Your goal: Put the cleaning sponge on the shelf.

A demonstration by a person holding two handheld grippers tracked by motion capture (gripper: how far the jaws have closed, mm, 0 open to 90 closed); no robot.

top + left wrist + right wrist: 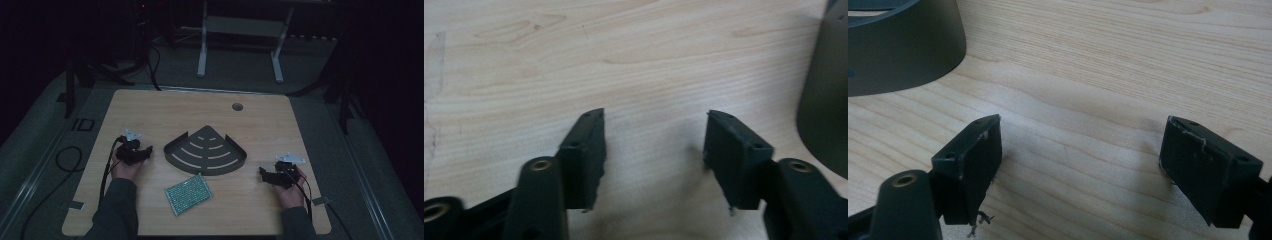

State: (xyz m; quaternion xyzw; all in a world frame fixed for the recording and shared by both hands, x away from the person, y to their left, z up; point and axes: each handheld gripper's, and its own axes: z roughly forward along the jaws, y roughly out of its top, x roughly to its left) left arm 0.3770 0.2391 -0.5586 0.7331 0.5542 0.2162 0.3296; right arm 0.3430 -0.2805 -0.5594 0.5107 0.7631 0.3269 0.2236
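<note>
- Table (150,107) of pale wood with rounded corners carries everything; a round cable hole (237,106) sits near its far edge, right of the middle
- Corner shelf (206,151), dark grey metal and fan-shaped with curved slots in its floor, lies at the middle of the table, its point toward the far edge and its curved wall toward the near edge
- Scouring pad (188,193), green with a pale dotted pattern, lies flat near the near edge, just in front of the shelf's curved wall and apart from it, turned at a slant
- Left gripper (145,152) rests on the table near the left edge, held in the person's left hand (125,169), its tips aimed at the shelf's left side and close to it without touching
- In the left gripper view its jaws stand apart over bare wood with nothing between them; the shelf's wall (826,95) shows at the right edge
- Right gripper (263,173) rests near the right edge, held in the right hand (291,191), aimed left toward the shelf's right end
- In the right gripper view its jaws stand wide apart over bare wood, holding nothing; the shelf's curved wall (903,50) shows at the upper left
</note>
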